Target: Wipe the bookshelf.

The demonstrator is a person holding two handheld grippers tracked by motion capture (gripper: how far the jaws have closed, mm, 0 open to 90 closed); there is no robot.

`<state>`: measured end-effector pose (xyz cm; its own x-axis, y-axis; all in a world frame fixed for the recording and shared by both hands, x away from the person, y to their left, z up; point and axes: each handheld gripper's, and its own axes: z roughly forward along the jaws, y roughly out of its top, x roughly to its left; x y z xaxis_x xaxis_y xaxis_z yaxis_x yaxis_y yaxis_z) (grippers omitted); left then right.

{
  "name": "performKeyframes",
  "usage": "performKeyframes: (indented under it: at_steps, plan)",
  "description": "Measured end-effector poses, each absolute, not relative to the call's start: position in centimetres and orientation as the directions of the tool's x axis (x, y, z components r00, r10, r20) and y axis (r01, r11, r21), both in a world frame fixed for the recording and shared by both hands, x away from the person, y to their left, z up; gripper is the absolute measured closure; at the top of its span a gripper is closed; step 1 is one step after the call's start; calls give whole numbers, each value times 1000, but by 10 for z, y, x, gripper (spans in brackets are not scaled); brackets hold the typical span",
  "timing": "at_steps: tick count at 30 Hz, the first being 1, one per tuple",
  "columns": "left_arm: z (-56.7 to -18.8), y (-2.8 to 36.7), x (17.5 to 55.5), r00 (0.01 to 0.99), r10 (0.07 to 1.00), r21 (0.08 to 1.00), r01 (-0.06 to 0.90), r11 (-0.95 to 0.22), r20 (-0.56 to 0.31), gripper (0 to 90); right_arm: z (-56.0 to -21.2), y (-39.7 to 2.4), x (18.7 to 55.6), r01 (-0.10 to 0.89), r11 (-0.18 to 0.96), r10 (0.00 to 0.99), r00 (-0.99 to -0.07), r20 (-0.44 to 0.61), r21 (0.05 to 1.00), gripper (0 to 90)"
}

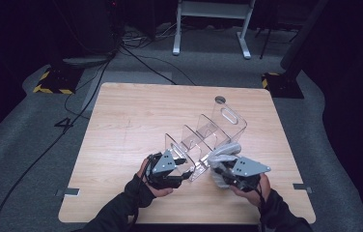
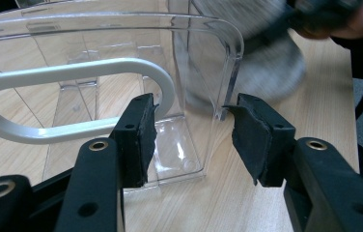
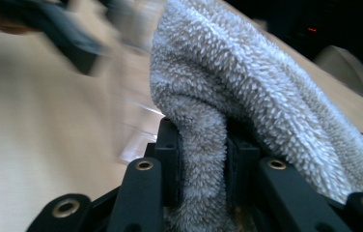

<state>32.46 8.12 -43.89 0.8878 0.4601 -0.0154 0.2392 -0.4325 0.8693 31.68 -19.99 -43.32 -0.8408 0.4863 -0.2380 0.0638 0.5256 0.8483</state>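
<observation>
Tongs number two, one in each hand. Left tongs [image 2: 193, 133] stand half open around the near end wall of one clear rack [image 1: 208, 133]; whether the pads [image 2: 143, 137] press the plastic I cannot tell. Right tongs [image 3: 202, 166] are narrow, clamped on one grey cloth [image 3: 247, 92], whose free part lies bunched against the rack's right side near its front end. In the high view the rack lies aslant on the middle of the bench [image 1: 121, 125], with about four upright clear dividers and a slotted handle at its far end. One small dark disc [image 1: 220, 100] sits on the bench just past that end. Pale wood grain covers the bench. Grey carpet [image 1: 25, 145] surrounds it, crossed by black cables [image 1: 49, 145]. Two yellow-and-black striped bases [image 1: 54, 79] stand at the far corners, one white frame [image 1: 213, 24] behind, in a dark room.
</observation>
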Motion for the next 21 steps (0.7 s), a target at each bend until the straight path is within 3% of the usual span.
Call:
performKeyframes:
  at_steps: [3, 9, 16, 20, 21]
  plan:
    - [-439, 81, 324, 888, 460, 869, 239, -432, -16, 502, -435, -174, 301, 28, 544, 404, -885, -233, 839, 724]
    - [-441, 82, 326, 882, 470, 869, 250, -427, -23, 506, -436, -158, 290, -2, 557, 360, -901, -243, 831, 718]
    - [-442, 85, 326, 880, 475, 860, 238, -452, 6, 500, -431, -179, 303, 44, 525, 434, -873, -223, 850, 721]
    - [-443, 100, 331, 859, 512, 859, 252, -446, 14, 493, -426, -206, 319, 86, 501, 523, -823, -222, 861, 721]
    - [-442, 104, 332, 850, 527, 859, 254, -444, 21, 489, -425, -223, 332, 125, 477, 587, -782, -209, 870, 722]
